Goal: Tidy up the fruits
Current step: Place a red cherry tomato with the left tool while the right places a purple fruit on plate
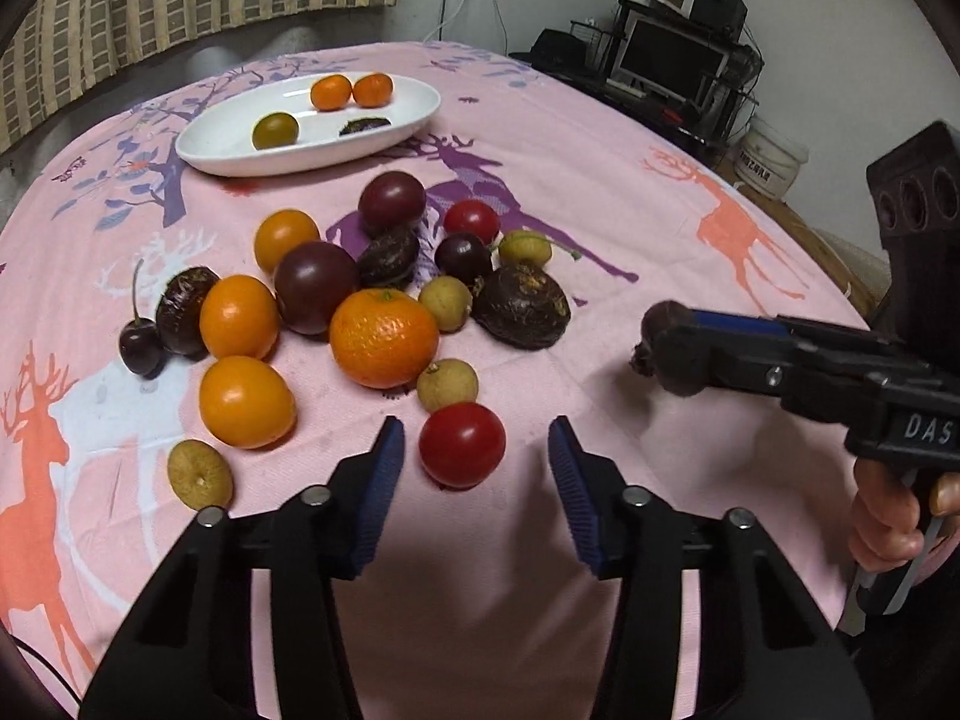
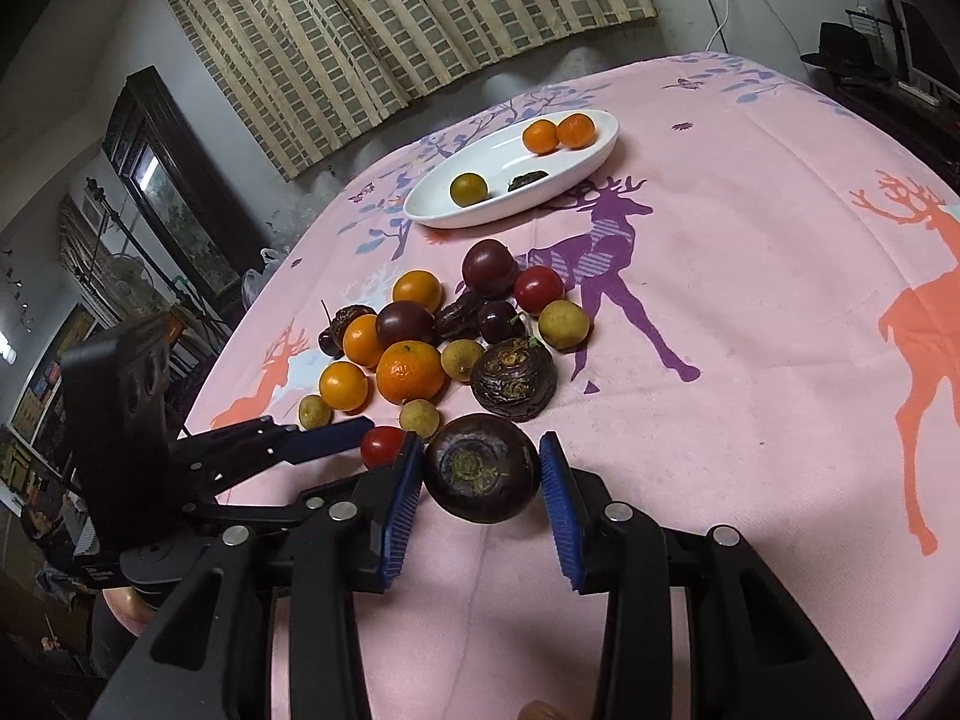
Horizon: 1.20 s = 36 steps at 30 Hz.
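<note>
Red and glossy, the small round cherry tomato (image 1: 461,444) sits on the pink deer-print cloth of the bench (image 1: 600,138), just ahead of the left tongs (image 1: 477,456) and between the lines of their two blue pads. It leans toward the left pad, and neither pad touches it; these tongs are released, though only a narrow gap stands around the fruit. Being round, it offers no long axis to line up with. The left hand is plainly the nearer one. The right tongs (image 2: 478,468) are clenched on a dark purple, round water chestnut (image 2: 482,467), held clear of the heap.

From the right wrist, one left pad shows reaching beside the tomato (image 2: 382,446), half hiding it. Only the left wrist shows the free space on both sides. The white oval plate (image 1: 240,162) lies well beyond the heap.
</note>
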Each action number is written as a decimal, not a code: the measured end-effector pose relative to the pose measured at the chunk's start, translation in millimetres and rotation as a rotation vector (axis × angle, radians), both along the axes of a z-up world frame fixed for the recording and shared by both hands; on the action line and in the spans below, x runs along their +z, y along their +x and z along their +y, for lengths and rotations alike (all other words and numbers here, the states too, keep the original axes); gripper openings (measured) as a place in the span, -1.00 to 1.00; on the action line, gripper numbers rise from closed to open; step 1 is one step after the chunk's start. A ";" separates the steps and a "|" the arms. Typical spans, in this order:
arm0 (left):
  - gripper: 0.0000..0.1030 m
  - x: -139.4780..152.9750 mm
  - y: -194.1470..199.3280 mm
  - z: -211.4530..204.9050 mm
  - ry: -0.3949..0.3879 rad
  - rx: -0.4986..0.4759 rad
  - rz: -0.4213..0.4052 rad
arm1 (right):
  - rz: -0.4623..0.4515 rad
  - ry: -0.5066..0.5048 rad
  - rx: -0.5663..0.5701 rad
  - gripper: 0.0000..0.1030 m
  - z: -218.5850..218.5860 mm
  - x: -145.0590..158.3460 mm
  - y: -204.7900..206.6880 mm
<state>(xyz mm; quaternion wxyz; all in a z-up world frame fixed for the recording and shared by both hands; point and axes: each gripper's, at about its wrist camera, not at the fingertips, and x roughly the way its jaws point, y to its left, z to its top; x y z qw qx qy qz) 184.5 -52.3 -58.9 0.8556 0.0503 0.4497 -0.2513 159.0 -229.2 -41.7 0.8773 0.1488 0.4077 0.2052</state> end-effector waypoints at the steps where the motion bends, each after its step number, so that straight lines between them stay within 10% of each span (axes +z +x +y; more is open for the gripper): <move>1: -0.27 -1.9 0.4 -0.9 0.005 -0.001 0.007 | -0.002 -0.002 0.001 -0.23 -0.3 0.1 0.5; 11: -0.44 34.0 19.9 19.7 -0.031 -0.005 -0.034 | -0.075 -0.032 0.019 -0.23 3.8 28.0 47.0; 17: -0.44 77.6 123.5 35.7 -0.061 0.093 -0.114 | -0.185 -0.094 -0.018 -0.23 19.0 48.0 144.1; 28: -0.42 46.4 279.1 31.1 0.031 0.255 -0.030 | -0.122 -0.138 -0.021 -0.12 43.3 17.9 267.1; 29: -0.16 46.0 280.0 33.8 0.029 0.265 -0.031 | -0.125 -0.146 -0.021 0.25 44.7 17.2 266.8; 32: 0.70 59.7 266.6 43.9 0.020 0.313 -0.081 | -0.133 -0.143 -0.026 0.33 41.8 23.9 253.5; 36: 0.77 86.7 220.5 64.8 0.015 0.320 -0.151 | -0.167 -0.173 0.019 0.33 41.3 39.9 215.5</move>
